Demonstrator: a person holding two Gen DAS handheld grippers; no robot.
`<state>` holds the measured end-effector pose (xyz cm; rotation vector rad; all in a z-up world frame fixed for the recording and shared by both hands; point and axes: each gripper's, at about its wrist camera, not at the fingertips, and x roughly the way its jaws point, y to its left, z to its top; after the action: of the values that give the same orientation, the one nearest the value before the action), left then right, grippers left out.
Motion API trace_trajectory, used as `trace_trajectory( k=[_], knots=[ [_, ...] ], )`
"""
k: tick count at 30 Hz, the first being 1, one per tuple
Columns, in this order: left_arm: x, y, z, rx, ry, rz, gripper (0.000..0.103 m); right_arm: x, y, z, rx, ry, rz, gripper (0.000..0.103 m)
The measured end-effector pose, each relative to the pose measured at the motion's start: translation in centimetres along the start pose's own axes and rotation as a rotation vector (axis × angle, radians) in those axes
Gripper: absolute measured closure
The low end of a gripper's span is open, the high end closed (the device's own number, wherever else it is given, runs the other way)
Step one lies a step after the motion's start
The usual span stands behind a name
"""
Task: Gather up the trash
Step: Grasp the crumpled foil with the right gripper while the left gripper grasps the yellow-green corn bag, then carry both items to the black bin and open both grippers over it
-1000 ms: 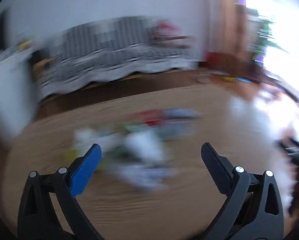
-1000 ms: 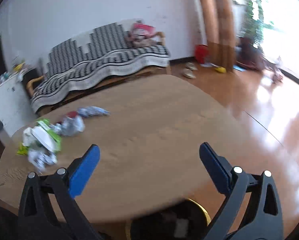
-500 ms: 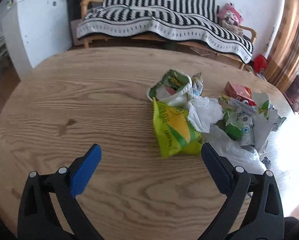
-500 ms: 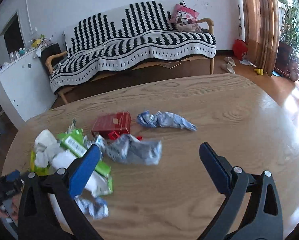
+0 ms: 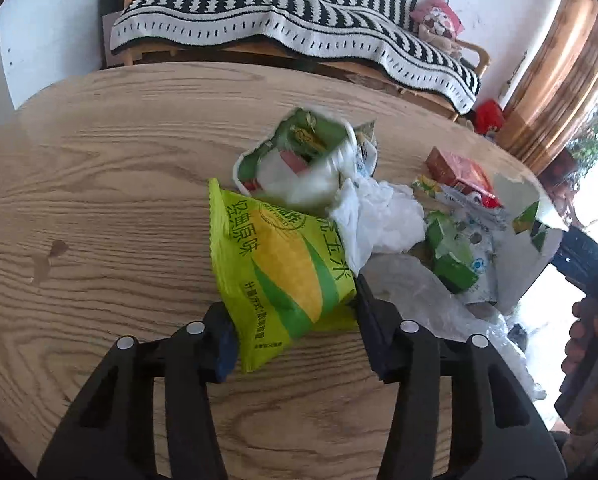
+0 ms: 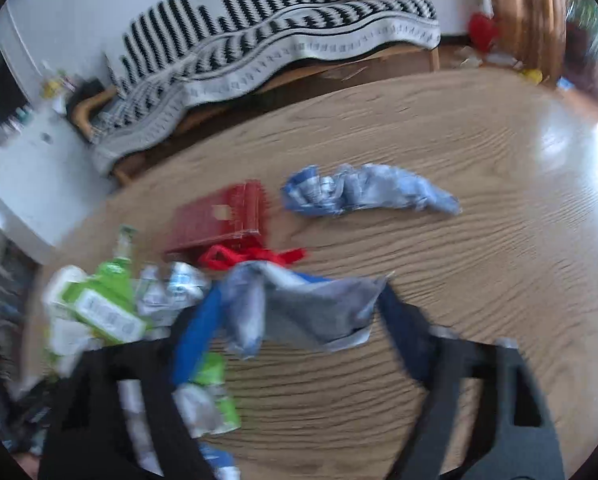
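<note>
Left wrist view: pinching trash on the oval wooden counter (image 5: 99, 168).
Left gripper (image 5: 295, 320) fingers closing around yellow-green corn snack bag (image 5: 279, 264); right gripper (image 6: 299, 316) fingers bracketing crumpled grey-blue wrapper (image 6: 303, 312), grip uncertain.

Table (image 5: 111, 168): light tan wood with darker grain lines.
Snack bag (image 5: 283, 268): lime green with a yellow corn cob, darker green leaves and green lettering.
Tissue (image 5: 379, 220): white.
Box (image 6: 219, 220): red.
Twisted wrapper (image 6: 367, 194): blue and silver.
Flat wrapper (image 6: 299, 308): grey-silver with blue edges.
Sofa throw (image 5: 291, 12): black and white stripes.
Left gripper (image 5: 295, 336): black frame.
Right gripper (image 6: 295, 336): black frame, blue pads.
</note>
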<state>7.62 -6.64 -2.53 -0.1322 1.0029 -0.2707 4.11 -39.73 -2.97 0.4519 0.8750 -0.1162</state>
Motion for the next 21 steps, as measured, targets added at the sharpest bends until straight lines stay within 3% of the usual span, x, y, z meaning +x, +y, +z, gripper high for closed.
trace_trajectory(
  k=[3,4,5,10,17,21],
  knots=[
    [-1.4,0.0,0.2,-0.002,-0.049,-0.017,0.056,-0.9,-0.6,-0.3,0.008,-0.026,-0.008,0.045],
    [-2.0,-0.1,0.3,0.005,-0.068,-0.012,0.056,-1.5,-1.0,-0.3,0.015,-0.047,-0.007,0.056],
    [-2.6,-0.2,0.3,0.02,-0.094,0.004,0.056,-2.0,-1.2,-0.3,0.018,-0.067,-0.004,0.058],
    [-4.8,0.3,0.2,0.012,-0.168,0.075,0.056,-5.7,-1.9,-0.2,0.006,-0.207,-0.054,0.058],
    [-8.0,1.5,0.0,-0.077,-0.243,0.065,0.056,-7.4,-3.4,-1.0,0.084,-0.209,0.031,0.06],
    [-9.5,0.8,-0.1,-0.063,-0.286,0.048,0.056,-8.6,-3.3,-1.1,0.091,-0.243,0.058,0.061]
  ],
)
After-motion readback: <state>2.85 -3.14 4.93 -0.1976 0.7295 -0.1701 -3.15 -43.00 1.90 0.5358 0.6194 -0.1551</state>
